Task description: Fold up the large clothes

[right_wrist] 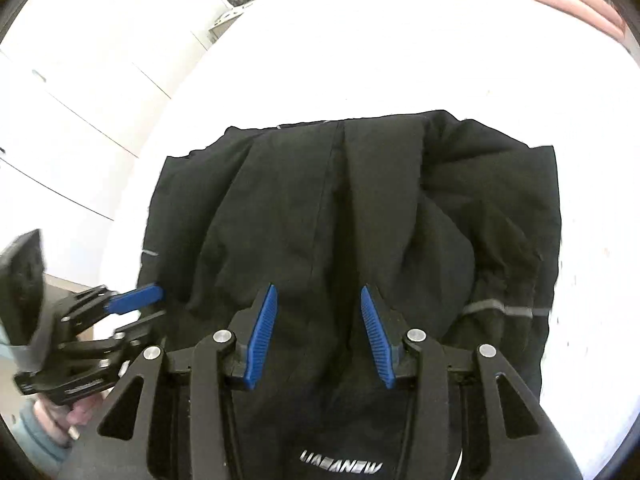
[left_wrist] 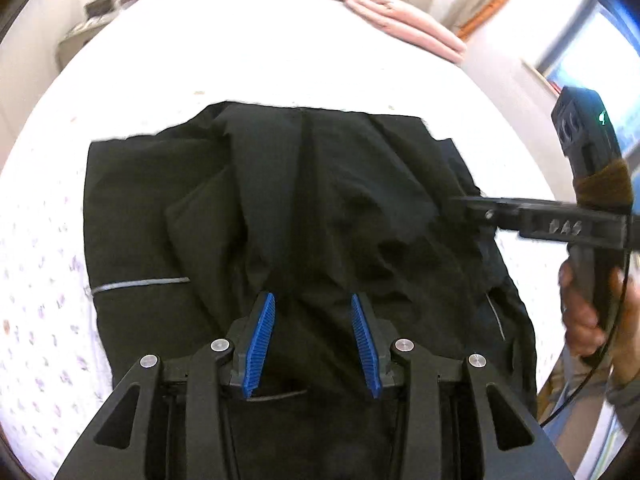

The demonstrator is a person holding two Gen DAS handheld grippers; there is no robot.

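A black jacket (left_wrist: 280,184) with thin grey reflective stripes (left_wrist: 140,283) lies bunched on the white bed (left_wrist: 280,48). My left gripper (left_wrist: 313,298) points steeply down at its near part. Creases run into the gap between the blue pads (left_wrist: 262,340), which grip thick fabric. In the right wrist view the same jacket (right_wrist: 300,184) fills the middle, and my right gripper (right_wrist: 319,288) holds its near part the same way. White lettering (right_wrist: 340,467) shows under the gripper body. Each gripper appears in the other's view: the right one (left_wrist: 468,204) at the jacket's right edge, the left one (right_wrist: 156,304) at its left edge.
A folded pink blanket (left_wrist: 400,20) lies at the bed's far right corner. A nightstand with a dark object (left_wrist: 96,12) stands beyond the far left corner, next to white cupboards (right_wrist: 80,80). A person's hand (left_wrist: 588,320) grips the right tool's handle. The sheet (left_wrist: 40,280) has a small floral print.
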